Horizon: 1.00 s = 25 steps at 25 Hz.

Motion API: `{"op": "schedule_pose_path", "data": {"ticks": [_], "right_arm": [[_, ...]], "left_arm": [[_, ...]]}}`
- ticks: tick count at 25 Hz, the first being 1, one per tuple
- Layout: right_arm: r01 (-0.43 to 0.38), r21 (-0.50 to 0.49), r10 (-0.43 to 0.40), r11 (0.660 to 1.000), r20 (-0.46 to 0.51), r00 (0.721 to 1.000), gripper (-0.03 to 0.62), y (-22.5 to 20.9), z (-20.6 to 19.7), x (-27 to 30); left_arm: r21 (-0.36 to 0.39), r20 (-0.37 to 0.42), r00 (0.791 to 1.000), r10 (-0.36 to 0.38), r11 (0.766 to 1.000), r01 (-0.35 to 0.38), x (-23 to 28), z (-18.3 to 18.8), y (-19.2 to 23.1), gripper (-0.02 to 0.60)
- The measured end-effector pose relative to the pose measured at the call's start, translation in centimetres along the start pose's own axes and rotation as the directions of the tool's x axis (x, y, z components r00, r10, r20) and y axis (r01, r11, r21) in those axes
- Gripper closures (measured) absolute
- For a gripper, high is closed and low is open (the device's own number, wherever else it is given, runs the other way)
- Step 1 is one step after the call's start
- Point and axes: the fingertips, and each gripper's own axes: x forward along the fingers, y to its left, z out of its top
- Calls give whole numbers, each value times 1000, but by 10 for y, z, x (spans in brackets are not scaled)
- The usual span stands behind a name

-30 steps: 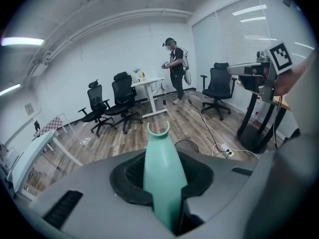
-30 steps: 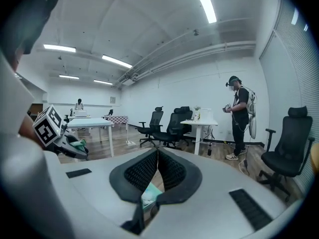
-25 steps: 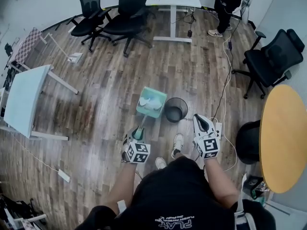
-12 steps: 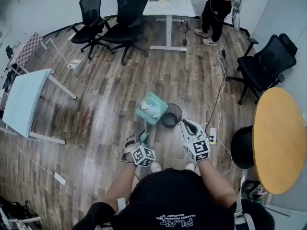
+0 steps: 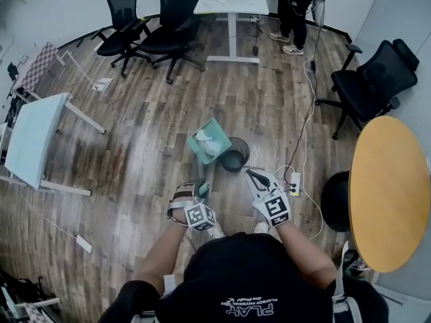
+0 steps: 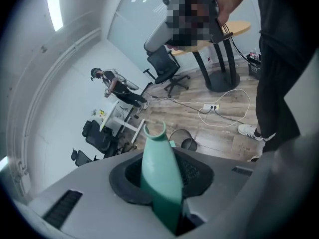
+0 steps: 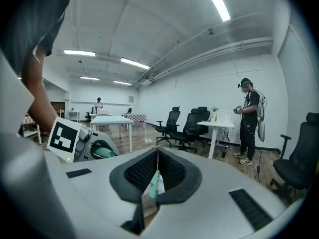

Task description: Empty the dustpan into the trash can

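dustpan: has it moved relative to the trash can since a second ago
Yes. In the head view the dustpan, gripped by the left gripper, has turned corner-on and shifted closer to the trash can on its right.

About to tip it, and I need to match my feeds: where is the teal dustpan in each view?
Head view: dustpan at centre, just left of the trash can, held by the left gripper.
Left gripper view: only its teal handle, clamped between the jaws, bottom centre.
Right gripper view: a teal sliver beyond the jaws, lower centre.
Shared landmark: the standing person by the white desk, in all three.
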Motion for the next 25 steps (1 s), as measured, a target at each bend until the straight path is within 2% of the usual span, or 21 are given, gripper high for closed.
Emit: {"op": "schedule_pose_path", "data": {"ticks": [7, 14, 17, 22, 25], "right_arm": [[20, 23, -20, 1000, 15, 1000, 569, -19, -1, -10], [15, 28, -15, 1000, 27, 1000, 569, -20, -2, -15], [17, 31, -18, 999, 29, 999, 569, -21, -3, -21], [24, 38, -25, 999, 27, 999, 569, -25, -6, -30], [24, 40, -26, 999, 30, 999, 569, -25, -7, -31]], "left_arm": [[94, -37, 999, -39, 995, 42, -1, 6, -27, 477], [219, -50, 997, -62, 973, 71, -1, 14, -48, 479], [236, -64, 995, -80, 967, 93, 1, 15, -57, 479], [277, -31, 995, -92, 956, 97, -4, 33, -63, 479], [314, -52, 993, -108, 942, 119, 0, 30, -75, 479]]}}
